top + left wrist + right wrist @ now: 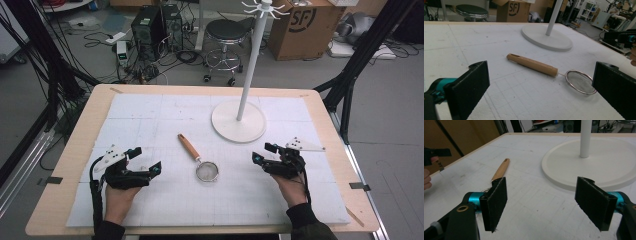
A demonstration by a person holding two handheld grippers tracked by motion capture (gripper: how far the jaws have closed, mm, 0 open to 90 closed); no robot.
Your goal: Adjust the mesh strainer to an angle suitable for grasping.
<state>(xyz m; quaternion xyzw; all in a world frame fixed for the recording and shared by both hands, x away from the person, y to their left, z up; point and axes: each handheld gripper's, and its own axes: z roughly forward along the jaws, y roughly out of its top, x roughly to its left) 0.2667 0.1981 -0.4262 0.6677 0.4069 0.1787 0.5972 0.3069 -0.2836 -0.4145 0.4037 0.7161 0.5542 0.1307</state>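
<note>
On the wooden table [65, 195] lies a white gridded mat [150, 120], and beyond its far edge the grey floor carries one round black stool [226, 31], one cardboard box [302, 25] and two dark computer towers [155, 25] among loose cables. One white stand [239, 120] rises from a disc base near the mat's far side. One small mesh strainer [206, 170] with a wooden handle [189, 146] rests flat at mid-mat — between the two grippers, touching neither. The left gripper [148, 159] has its jaws spread wide with nothing between them; the right gripper [263, 152] — likewise parted — grips nothing.
</note>
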